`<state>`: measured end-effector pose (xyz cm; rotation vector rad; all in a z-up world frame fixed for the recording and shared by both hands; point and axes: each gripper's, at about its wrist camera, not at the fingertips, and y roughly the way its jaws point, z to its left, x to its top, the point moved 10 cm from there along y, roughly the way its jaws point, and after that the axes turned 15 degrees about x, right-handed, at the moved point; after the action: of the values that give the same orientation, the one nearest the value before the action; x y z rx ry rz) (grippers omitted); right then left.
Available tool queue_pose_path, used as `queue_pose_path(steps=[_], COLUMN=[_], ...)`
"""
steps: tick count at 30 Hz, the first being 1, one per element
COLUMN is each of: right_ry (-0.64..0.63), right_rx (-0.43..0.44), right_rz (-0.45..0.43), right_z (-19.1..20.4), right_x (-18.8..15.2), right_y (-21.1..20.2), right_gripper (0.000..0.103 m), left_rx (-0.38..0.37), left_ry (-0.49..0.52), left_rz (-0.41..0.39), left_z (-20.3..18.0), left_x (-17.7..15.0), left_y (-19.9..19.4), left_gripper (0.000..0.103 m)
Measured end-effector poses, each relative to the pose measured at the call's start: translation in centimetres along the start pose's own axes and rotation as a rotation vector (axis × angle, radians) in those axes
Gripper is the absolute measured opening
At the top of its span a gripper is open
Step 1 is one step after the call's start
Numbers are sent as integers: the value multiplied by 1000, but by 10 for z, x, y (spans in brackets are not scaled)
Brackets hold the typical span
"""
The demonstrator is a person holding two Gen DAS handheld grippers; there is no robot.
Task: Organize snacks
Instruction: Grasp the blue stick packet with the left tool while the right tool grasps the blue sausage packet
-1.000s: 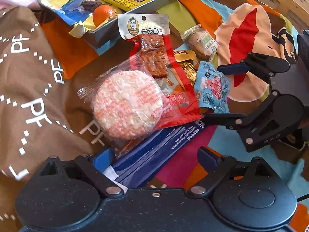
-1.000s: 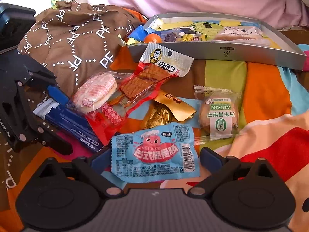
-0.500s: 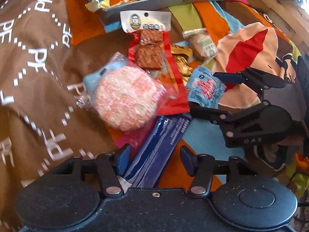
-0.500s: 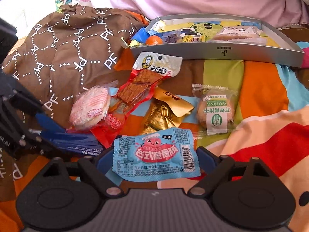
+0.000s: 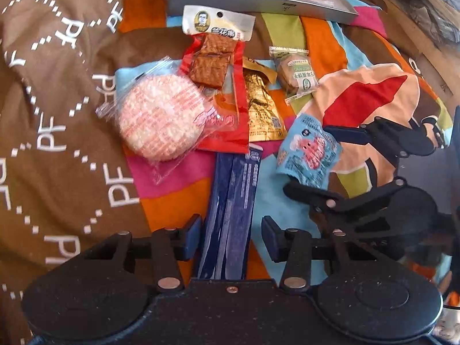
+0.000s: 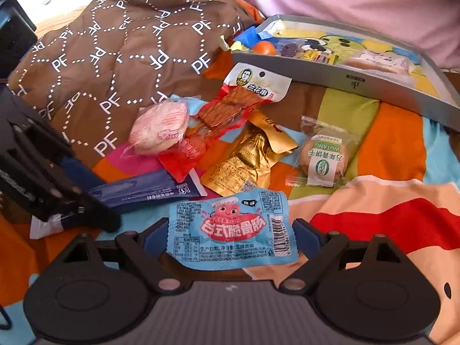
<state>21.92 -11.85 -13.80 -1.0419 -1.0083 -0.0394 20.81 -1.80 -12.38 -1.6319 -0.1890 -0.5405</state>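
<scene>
Left wrist view: left hand-held gripper (image 5: 231, 238), jaws narrowed since a second ago, now straddles the dark blue packet (image 5: 233, 201) at lower centre, not yet pinching. Right hand-held gripper (image 6: 230, 237) stays spread around the light blue sausage packet (image 6: 233, 231); both pickups look imminent.

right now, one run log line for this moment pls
left gripper: open around dark blue packet | right gripper: open around light blue sausage packet | tray: behind

Six wrapped snacks lie loose on the colourful sheet: one round pink rice cracker (image 5: 161, 118), one red pack of dried tofu (image 5: 218, 86), one gold foil pouch (image 5: 261, 106), one green-labelled pastry (image 5: 297, 73), one light-blue sausage packet (image 6: 233, 230) and one long dark-blue packet (image 5: 230, 218). One grey tray (image 6: 373, 82). One orange fruit (image 6: 264, 48) inside it
</scene>
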Motion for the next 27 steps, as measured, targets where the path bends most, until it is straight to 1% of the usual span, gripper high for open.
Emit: queue_pose_path(steps=[3, 5, 11, 14, 18, 21, 24, 27], right_ry=[26, 47, 35, 31, 24, 15, 1, 10], right_rx=[22, 33, 15, 5, -4, -14, -28, -18], right_rz=[10, 1, -43, -66, -82, -85, -84, -86], right_z=[-4, -6, -5, -4, -2, 1, 3, 2], right_x=[-2, -4, -8, -8, -8, -8, -9, -9], right_y=[8, 11, 13, 12, 11, 10, 11, 11], right_gripper=[97, 100, 102, 101, 95, 92, 92, 92], left_rx=[6, 13, 15, 26, 35, 30, 34, 32], left_ry=[15, 27, 54, 80, 95, 94, 98, 85], left_rz=[-21, -31, -57, -70, -81, -105, -134, -146], left_z=[-4, -5, -6, -8, -9, -8, -9, -8], left_x=[8, 11, 11, 10, 9, 7, 5, 4], left_y=[6, 9, 10, 9, 9, 10, 10, 9], left_gripper=[50, 50, 50, 50, 50, 50, 50, 50])
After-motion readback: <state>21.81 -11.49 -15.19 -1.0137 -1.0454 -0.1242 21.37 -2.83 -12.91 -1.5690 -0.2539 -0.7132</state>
